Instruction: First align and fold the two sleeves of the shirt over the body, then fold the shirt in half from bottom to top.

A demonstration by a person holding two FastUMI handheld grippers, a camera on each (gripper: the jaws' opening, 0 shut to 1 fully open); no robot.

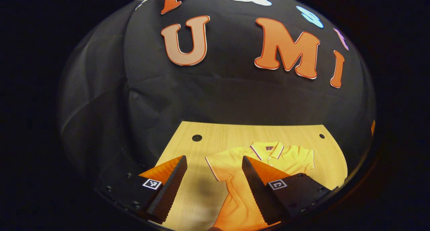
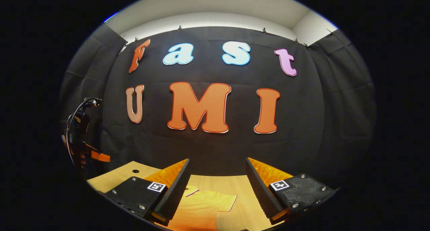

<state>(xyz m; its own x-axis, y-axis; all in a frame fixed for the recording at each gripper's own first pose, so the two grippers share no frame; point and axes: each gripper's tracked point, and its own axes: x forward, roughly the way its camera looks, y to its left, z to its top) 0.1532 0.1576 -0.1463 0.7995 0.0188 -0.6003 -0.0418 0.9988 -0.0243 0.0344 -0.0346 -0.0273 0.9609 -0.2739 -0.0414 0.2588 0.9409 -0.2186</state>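
The yellow shirt (image 1: 255, 164) lies flat on the wooden table (image 1: 188, 190), collar at 12 o'clock, both sleeves spread out. The left hand-held gripper (image 1: 215, 187) hangs above it, fingers wide apart, holding nothing. The right hand-held gripper (image 2: 216, 190) is released too, maybe over the shirt's sleeve (image 2: 215, 200).

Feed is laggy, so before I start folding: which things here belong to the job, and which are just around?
Job:
- yellow short-sleeved polo shirt, lying flat, sleeves unfolded
- left hand-held gripper, open
- right hand-held gripper, open

Just around:
- light wooden table with round holes
- black cable at the booth's side
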